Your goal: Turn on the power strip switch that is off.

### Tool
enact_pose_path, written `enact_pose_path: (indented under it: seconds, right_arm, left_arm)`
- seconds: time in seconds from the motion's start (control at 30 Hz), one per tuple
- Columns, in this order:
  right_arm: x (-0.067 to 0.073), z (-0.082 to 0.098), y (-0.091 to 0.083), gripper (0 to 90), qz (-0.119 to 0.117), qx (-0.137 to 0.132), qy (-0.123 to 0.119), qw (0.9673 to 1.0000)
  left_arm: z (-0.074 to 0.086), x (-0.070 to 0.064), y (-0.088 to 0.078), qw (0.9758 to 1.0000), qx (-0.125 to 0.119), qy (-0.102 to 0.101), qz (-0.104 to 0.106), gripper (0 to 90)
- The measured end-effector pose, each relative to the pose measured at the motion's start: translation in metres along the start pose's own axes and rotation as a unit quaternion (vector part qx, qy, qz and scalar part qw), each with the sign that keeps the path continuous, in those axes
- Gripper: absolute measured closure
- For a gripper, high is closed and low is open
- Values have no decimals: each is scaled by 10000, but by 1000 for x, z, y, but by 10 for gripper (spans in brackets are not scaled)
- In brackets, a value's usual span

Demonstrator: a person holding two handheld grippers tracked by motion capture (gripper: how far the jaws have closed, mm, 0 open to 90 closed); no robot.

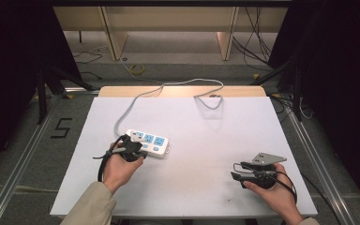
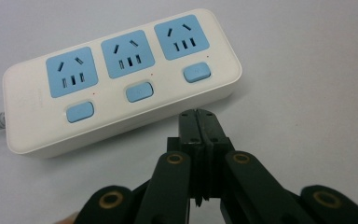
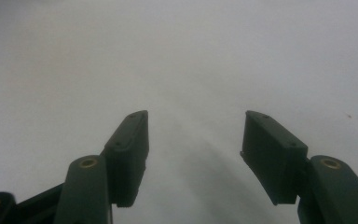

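Note:
A white power strip (image 1: 151,142) (image 2: 121,79) with three blue sockets and three blue buttons lies flat on the white table, left of the middle; its grey cord (image 1: 168,89) runs off to the far edge. My left gripper (image 1: 132,146) (image 2: 198,116) hovers just in front of the strip's near long side, jaws shut with nothing between them. My right gripper (image 1: 236,171) (image 3: 193,140) rests low over bare table at the near right, pointing left, jaws open and empty.
The white table sheet (image 1: 206,140) ends in a wooden strip (image 1: 243,91) at the far side. Metal rails (image 1: 23,154) run along both sides on the floor. Cables (image 1: 258,42) and wooden shelving legs stand beyond the table.

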State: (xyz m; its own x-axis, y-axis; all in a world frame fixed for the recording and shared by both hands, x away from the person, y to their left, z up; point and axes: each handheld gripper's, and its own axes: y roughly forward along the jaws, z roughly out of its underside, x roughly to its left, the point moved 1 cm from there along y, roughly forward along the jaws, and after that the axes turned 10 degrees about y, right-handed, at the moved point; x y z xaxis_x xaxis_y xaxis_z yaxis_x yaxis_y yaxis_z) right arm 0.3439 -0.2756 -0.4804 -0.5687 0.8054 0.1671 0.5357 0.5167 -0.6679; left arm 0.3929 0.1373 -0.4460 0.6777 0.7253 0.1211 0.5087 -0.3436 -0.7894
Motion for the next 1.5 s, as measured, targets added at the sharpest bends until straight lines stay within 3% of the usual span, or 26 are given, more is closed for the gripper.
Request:
enact_pose_path:
  seconds: [1.5]
  right_arm:
    - [-1, 0, 0, 419, 22, 29, -14, 10000]
  left_arm:
    - [-39, 12, 21, 9992, 390, 94, 77, 897]
